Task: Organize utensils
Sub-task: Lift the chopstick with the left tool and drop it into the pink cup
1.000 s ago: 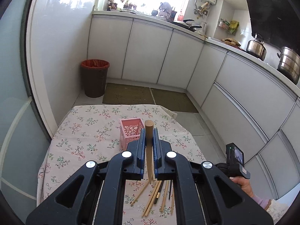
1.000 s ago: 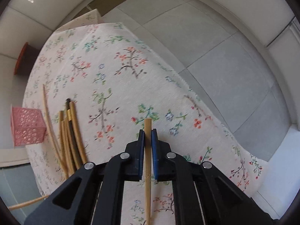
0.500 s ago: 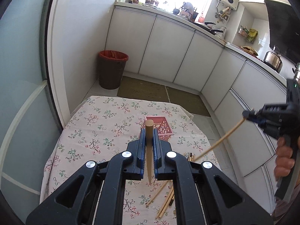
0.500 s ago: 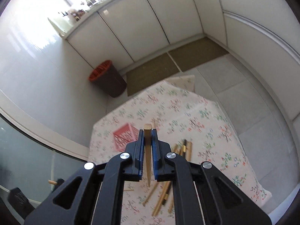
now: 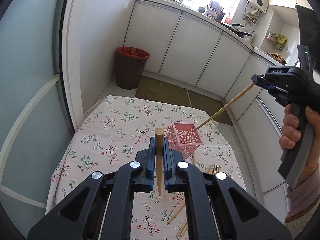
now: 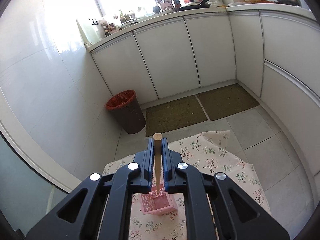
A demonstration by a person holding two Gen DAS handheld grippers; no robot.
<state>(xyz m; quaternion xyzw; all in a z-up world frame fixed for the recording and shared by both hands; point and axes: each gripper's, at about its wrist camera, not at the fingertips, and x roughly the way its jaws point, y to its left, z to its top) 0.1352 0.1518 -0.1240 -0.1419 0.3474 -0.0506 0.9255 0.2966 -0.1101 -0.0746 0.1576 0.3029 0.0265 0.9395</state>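
Note:
My left gripper (image 5: 159, 140) is shut on a wooden chopstick (image 5: 159, 160), held above the floral table. A pink perforated holder (image 5: 185, 138) stands just right of it. My right gripper (image 5: 257, 80) shows in the left wrist view, up at the right, shut on a second chopstick (image 5: 224, 108) that slants down with its tip at the holder's rim. In the right wrist view my right gripper (image 6: 157, 142) clamps that chopstick (image 6: 157, 160), whose tip points into the pink holder (image 6: 160, 202) below. Several loose chopsticks (image 5: 212, 170) lie on the cloth.
The floral tablecloth (image 5: 120, 132) covers a small table. A brown bin with a red liner (image 5: 131, 68) stands on the floor beyond it, by white cabinets (image 5: 190, 50). Two green mats (image 6: 180, 112) lie on the floor.
My right gripper has lifted its chopstick off the table and swung it over the pink holder, tip down. My left gripper has shifted left, still holding its chopstick.

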